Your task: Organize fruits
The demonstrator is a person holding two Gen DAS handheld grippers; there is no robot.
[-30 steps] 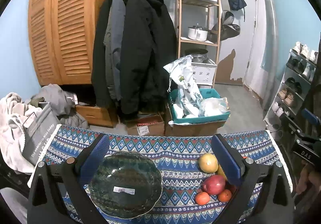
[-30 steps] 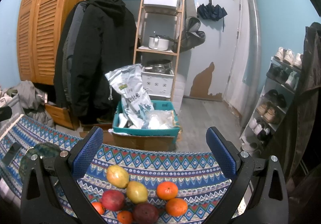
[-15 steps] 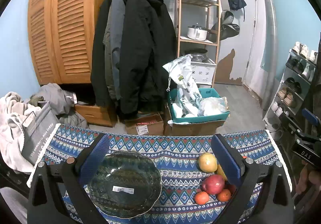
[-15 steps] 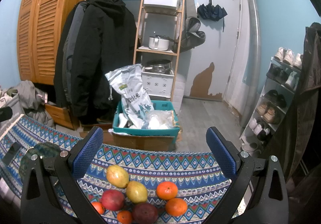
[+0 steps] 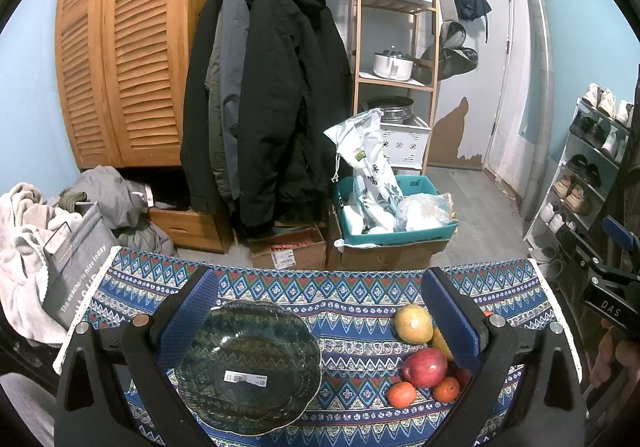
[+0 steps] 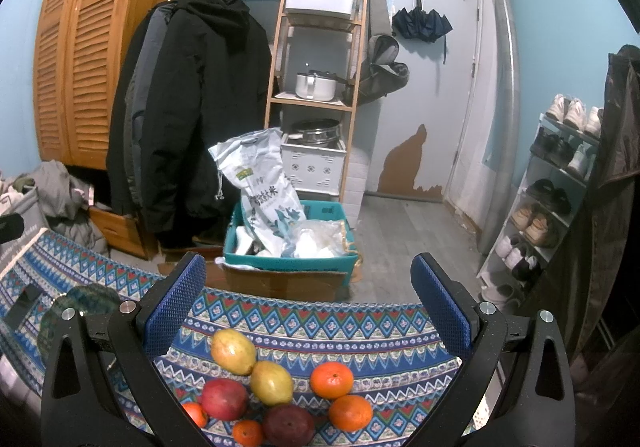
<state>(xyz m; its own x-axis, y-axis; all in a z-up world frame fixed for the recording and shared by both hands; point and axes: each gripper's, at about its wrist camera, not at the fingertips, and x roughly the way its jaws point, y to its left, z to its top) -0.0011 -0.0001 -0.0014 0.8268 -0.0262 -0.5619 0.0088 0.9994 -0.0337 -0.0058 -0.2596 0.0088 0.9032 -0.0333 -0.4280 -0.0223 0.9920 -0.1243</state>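
The left tongs are released, the two blue pads standing wide apart with nothing between them. They hang over the green glass plate, which lies flat on the patterned cloth of the worktop with a white barcode sticker inside it. I think the plate is placed at this side because it is the place where the fruits must go, and the left tongs wait above it only to keep it in view

The right tongs are released too and hold nothing. They are aimed at the heap of fruits, which lies well apart from the plate, on the right part of the worktop. In the right wrist view I count two yellow-green mangoes, touching each other, a red apple just beside them, a dark purple fruit at the near edge, and some tangerines around. The fruits lie close together, some touching, so a grip on one may push its neighbour

My judgement is that the task is at its very start: no fruit is on the plate yet. The wide opening of the right tongs fits the first mango, which is the farthest and most free one
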